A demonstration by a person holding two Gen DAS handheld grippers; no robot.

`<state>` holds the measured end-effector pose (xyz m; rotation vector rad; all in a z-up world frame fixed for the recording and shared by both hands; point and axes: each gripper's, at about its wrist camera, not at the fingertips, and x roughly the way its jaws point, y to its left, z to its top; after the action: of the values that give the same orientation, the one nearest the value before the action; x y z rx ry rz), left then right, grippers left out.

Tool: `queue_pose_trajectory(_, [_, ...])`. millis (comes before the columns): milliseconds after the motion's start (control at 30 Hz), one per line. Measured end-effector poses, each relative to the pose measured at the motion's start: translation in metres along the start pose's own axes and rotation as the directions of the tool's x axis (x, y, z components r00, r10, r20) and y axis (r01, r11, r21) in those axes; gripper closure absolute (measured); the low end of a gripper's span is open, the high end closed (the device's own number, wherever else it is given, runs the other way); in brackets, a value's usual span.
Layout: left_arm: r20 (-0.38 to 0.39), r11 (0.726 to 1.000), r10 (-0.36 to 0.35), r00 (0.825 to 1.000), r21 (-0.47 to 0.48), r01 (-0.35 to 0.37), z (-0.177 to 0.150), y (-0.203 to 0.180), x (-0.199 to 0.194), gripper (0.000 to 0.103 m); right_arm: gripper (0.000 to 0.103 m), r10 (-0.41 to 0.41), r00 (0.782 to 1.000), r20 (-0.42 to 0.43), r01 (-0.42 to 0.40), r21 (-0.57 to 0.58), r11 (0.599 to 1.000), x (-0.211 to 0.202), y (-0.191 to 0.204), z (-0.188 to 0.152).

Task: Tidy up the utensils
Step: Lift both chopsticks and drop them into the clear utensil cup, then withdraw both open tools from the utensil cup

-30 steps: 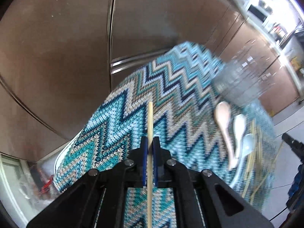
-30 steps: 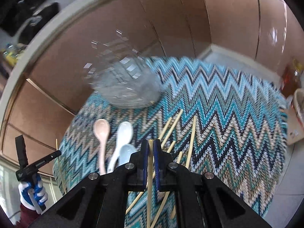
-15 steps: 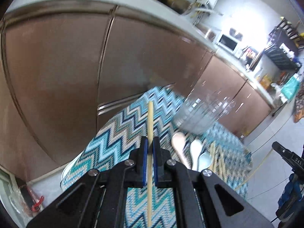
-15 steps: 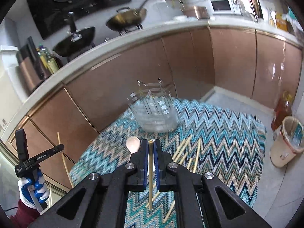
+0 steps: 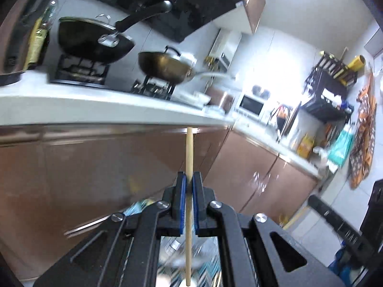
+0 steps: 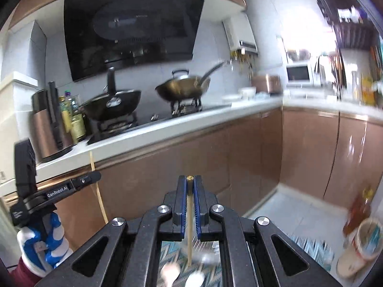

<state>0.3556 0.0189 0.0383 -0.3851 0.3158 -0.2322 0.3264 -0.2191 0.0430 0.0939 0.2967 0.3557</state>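
**Two chopsticks pinched and carried high, both at risk of slipping**

Clamping thin, round, smooth sticks between flat blue pads: left gripper [image 5: 188,186] closed tight on a pale wooden chopstick [image 5: 189,157], most of the stick poking out well beyond the fingertips and the rest running back down between the black arms. Right gripper [image 6: 190,186] closed just as tight on a second chopstick [image 6: 189,215], gripped near its blunt tip, the end sitting about level with the fingertips and the long part hanging back underneath.

Risking a pivot on both: a narrow, slick cylinder held on one short stretch is likely swinging or sliding under a quick move, more so on the left, with so much length sticking forward. Risking a knock too, the long free ends being easy to catch on the container rim or on each other while coming together.

Glimpsing, blurred under the arms, a clear ribbed container [image 6: 203,248], pale glossy spoons [image 6: 170,271] and the woven zigzag tablecloth [image 6: 308,248] in teal and cream; remaining chopsticks not clearly showing.

Further out, glossy copper-brown cabinet doors [image 6: 239,157], a white counter [image 6: 191,119], a black wok [image 6: 112,106] and a brassy pan [image 6: 182,91] on the stove. At the left edge of the right view, a blue-and-white gloved hand [image 6: 43,244] holding the other tool
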Motion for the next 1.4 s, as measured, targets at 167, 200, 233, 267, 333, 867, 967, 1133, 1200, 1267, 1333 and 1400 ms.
queue_pose_trajectory(167, [0.036, 1.000, 0.022, 0.999, -0.019, -0.021, -0.012, -0.011, 0.065, 0.099, 0.097, -0.034, 0.999, 0.004, 0.034, 0.003, 0.999, 0.053, -0.023, -0.010])
queue_pose_trajectory(200, [0.042, 0.999, 0.038, 0.998, -0.014, -0.038, -0.018, -0.012, 0.078, 0.099, 0.097, -0.041, 0.999, 0.001, 0.041, 0.005, 0.999, 0.064, -0.029, -0.018])
queue_pose_trajectory(233, [0.048, 0.998, 0.056, 0.997, -0.009, -0.055, -0.024, -0.013, 0.089, 0.099, 0.097, -0.047, 0.999, -0.003, 0.047, 0.007, 0.999, 0.073, -0.032, -0.024])
queue_pose_trajectory(267, [0.053, 0.997, 0.075, 0.996, -0.001, -0.075, -0.032, -0.013, 0.101, 0.099, 0.097, -0.053, 0.999, -0.006, 0.054, 0.006, 0.999, 0.082, -0.035, -0.031])
queue_pose_trajectory(333, [0.057, 0.995, 0.097, 0.994, 0.004, -0.098, -0.050, -0.009, 0.117, 0.099, 0.097, -0.052, 0.998, -0.019, 0.052, 0.018, 0.998, 0.096, -0.043, -0.044])
queue_pose_trajectory(867, [0.104, 0.989, 0.120, 0.987, 0.076, -0.129, -0.118, -0.005, 0.145, 0.071, 0.066, -0.053, 0.991, -0.123, 0.060, 0.054, 0.997, 0.114, -0.058, -0.113])
queue_pose_trajectory(967, [0.111, 0.986, 0.123, 0.986, 0.096, -0.133, -0.111, -0.007, 0.125, 0.067, 0.065, -0.063, 0.992, -0.106, 0.068, 0.050, 0.996, 0.095, -0.054, -0.105])
queue_pose_trajectory(1133, [0.157, 0.982, 0.118, 0.981, 0.130, -0.139, -0.083, -0.015, 0.067, 0.063, 0.065, -0.079, 0.996, -0.039, 0.081, 0.040, 0.996, 0.044, -0.043, -0.072])
queue_pose_trajectory(1200, [0.174, 0.982, 0.111, 0.979, 0.133, -0.135, -0.070, -0.018, 0.041, 0.059, 0.057, -0.086, 0.996, -0.003, 0.086, 0.034, 0.996, 0.014, -0.038, -0.060])
queue_pose_trajectory(1267, [0.172, 0.983, 0.109, 0.979, 0.125, -0.132, -0.058, -0.017, 0.016, 0.053, 0.030, -0.096, 0.995, 0.029, 0.095, 0.036, 0.995, -0.012, -0.034, -0.050])
queue_pose_trajectory(1333, [0.159, 0.983, 0.109, 0.981, 0.132, -0.130, -0.049, -0.018, -0.011, 0.052, 0.019, -0.103, 0.993, 0.060, 0.100, 0.043, 0.994, -0.044, -0.029, -0.042])
queue_pose_trajectory(1400, [0.151, 0.981, 0.113, 0.982, 0.138, -0.134, -0.042, -0.018, -0.036, 0.052, 0.018, -0.107, 0.991, 0.077, 0.104, 0.043, 0.994, -0.072, -0.023, -0.036])
